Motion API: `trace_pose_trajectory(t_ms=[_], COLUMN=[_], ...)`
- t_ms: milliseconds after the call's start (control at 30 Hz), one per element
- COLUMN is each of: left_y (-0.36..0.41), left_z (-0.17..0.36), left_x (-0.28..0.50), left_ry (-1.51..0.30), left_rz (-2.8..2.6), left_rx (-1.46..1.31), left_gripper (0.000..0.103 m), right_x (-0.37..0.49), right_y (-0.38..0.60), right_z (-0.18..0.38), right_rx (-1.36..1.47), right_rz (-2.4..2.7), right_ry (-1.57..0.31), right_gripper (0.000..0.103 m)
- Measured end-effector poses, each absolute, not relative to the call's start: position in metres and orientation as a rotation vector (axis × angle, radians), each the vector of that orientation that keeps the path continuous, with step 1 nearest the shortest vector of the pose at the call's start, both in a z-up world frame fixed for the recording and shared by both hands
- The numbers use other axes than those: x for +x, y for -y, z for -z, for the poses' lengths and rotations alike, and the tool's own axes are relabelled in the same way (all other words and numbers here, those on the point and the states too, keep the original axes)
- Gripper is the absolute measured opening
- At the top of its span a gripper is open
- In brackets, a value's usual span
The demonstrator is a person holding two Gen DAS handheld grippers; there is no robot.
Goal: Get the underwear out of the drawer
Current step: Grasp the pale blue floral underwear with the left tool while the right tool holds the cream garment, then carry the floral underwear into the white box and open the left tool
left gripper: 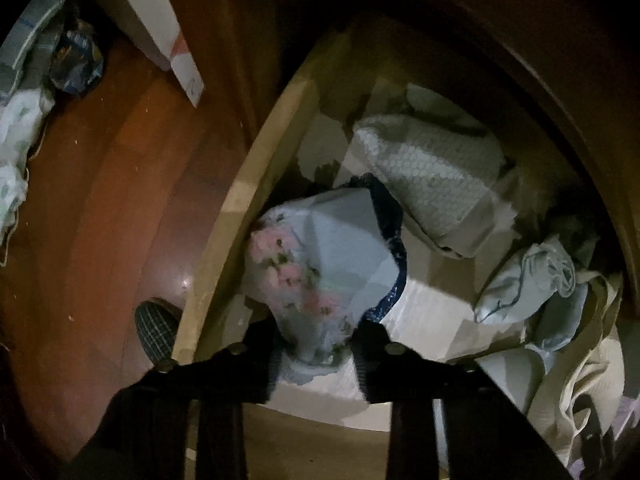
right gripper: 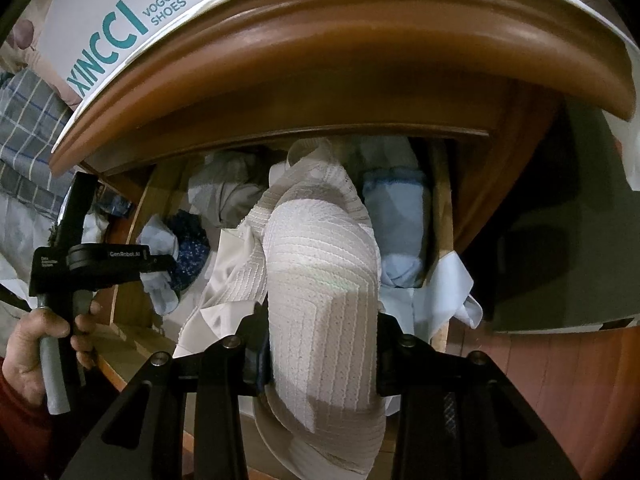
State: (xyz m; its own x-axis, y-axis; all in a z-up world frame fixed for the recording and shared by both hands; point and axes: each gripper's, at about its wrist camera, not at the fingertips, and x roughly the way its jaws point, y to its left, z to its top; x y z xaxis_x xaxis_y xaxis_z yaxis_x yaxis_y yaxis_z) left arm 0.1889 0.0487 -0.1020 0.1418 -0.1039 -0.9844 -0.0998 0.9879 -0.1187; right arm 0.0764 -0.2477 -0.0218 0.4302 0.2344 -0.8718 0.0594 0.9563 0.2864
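A white shoe box (right gripper: 120,12) lies on top of the wooden cabinet top (right gripper: 320,60) and bears teal lettering, "XINCCI" in large capitals with "VOGUE SHOES" smaller beside it. Below that cabinet top, to its left, the left gripper (right gripper: 160,264) carries small white print, "GenRobot.AI"; a second tiny label on it is unreadable.

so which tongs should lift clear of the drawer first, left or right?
Right, probably. The right tongs are shut on the white ribbed garment, much of it already hanging in front of the drawer. The left tongs grip the floral underwear, still low inside it.
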Motion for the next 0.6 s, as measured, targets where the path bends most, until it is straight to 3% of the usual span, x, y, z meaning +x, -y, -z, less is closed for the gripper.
trace_pose_trajectory(t_ms=[267, 600], left_y=[-0.047, -0.060], left_z=[0.078, -0.001], left_x=[0.162, 0.121], left_ry=[-1.359, -1.177], left_rz=[0.054, 0.134], left_rx=[-0.151, -0.080], left_gripper=[0.020, 0.020], right_x=[0.077, 0.074], right_y=[0.248, 0.244], right_z=[0.022, 0.019], right_rx=[0.287, 0.256], right_rz=[-0.112, -0.086], right_ry=[-1.125, -1.099], right_gripper=[0.034, 0.034])
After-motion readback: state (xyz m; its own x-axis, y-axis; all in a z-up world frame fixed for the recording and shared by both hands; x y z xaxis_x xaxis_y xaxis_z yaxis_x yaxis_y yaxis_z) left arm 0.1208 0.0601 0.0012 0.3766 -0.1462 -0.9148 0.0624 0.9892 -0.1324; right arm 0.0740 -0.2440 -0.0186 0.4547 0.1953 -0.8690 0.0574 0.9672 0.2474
